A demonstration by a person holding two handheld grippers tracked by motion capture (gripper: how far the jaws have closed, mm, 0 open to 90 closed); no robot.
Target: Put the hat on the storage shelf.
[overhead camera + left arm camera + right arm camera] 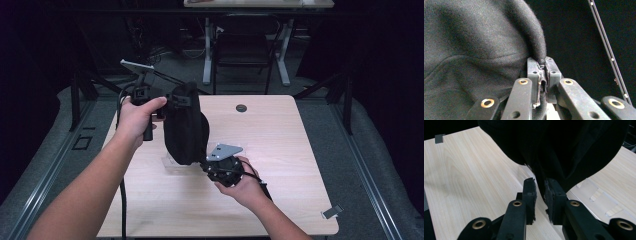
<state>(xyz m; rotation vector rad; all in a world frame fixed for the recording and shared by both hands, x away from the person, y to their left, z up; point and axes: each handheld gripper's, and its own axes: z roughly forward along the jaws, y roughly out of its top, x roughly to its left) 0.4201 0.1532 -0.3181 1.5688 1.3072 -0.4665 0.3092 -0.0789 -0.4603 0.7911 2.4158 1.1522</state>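
Both grippers work a black cloth (185, 125) held above the table (280, 150) in the high view: the left gripper (167, 100) lifts its top edge, while the right gripper (212, 162) sits at its lower corner. Seen in the left gripper view, the jaws are pinched tight on a rolled hem of the cloth (486, 45). Seen in the right gripper view, the jaws stand slightly parted with the cloth's (564, 150) lower edge hanging between them, not yet clamped. Judging from this, the lift is done; the second grasp, then any spreading or folding, remains.
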